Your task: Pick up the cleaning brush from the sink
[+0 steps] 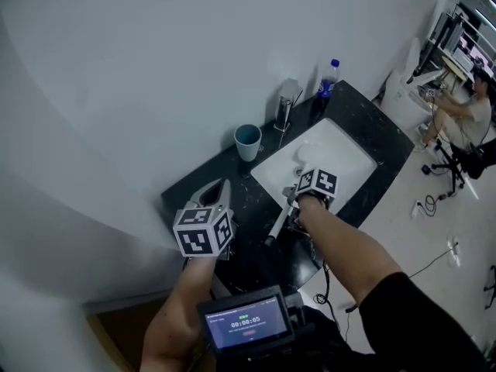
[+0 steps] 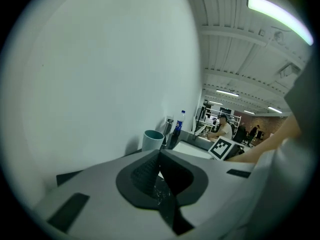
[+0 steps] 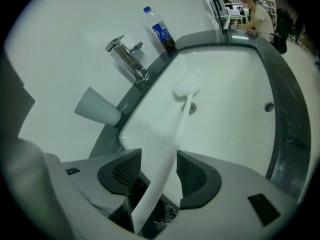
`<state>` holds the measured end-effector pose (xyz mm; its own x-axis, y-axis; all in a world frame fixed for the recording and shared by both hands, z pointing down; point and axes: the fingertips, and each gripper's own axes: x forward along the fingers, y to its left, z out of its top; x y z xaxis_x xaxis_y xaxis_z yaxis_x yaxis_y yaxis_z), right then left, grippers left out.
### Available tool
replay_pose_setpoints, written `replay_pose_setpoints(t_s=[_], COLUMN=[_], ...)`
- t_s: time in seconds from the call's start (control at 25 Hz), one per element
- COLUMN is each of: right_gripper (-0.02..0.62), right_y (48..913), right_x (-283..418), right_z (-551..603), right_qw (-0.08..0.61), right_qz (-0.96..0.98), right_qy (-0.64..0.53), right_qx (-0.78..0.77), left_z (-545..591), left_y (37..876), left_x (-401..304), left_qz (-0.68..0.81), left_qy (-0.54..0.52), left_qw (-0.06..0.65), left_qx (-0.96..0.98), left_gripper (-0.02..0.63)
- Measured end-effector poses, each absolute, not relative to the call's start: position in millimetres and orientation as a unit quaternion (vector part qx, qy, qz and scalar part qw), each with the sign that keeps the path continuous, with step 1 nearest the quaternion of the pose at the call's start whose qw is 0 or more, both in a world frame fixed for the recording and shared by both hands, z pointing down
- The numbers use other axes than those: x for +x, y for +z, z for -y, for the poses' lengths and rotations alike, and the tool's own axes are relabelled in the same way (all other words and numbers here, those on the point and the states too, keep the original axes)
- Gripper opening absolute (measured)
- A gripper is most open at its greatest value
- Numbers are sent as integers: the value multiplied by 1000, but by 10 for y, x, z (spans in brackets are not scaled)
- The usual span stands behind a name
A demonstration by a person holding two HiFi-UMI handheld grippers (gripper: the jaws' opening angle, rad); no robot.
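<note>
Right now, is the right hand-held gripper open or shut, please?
Open: the right hand-held gripper has its jaws apart, with the cleaning brush handle between them.

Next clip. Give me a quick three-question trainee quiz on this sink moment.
1. True or false: the right gripper has its jaws clamped on the brush handle.
2. What stands on the countertop beside the faucet, on the side nearer the left gripper? A. cup B. kettle C. bowl
3. Fill in: the left gripper's jaws are ____.
Key: 1 false, the jaws stand apart around the handle; 2 A; 3 shut.
</note>
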<state>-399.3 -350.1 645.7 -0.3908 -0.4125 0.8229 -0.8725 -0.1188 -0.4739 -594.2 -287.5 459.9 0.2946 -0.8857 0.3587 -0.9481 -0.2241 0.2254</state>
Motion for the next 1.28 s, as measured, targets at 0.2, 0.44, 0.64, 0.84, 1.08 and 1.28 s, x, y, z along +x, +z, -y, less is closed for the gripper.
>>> replay_pose_setpoints(t_s=[0.2,0.44,0.64,0.84,1.08,1.28], right_gripper=[207,115,84,83,74,74], right_y=[6688,6958,6983,6851,6540,6198], right_x=[-4075,-4109,-4021,-3731,-3270,-2886], right_z=[3545,3640,3640,3633,3447,3287], right_qw=[235,240,224,212,193,178], right_qz=[596,563,556,564,590,650], right_qy=[569,595,611,610,594,575], right_qx=[516,521,517,514,512,464], left_z=[3034,3114,3087,3046,2956,2835], left_y=[4854,5089,5184,5180,5058,4815], left_x=[-5942,-5990,-6040,-5898,-5511,-5059], left_qz=[564,550,548,542,527,536], left_qy=[108,102,107,107,81,62], left_qw=[215,234,246,249,255,237], left_qx=[790,795,792,795,807,808], left_gripper=[0,0,0,0,0,0])
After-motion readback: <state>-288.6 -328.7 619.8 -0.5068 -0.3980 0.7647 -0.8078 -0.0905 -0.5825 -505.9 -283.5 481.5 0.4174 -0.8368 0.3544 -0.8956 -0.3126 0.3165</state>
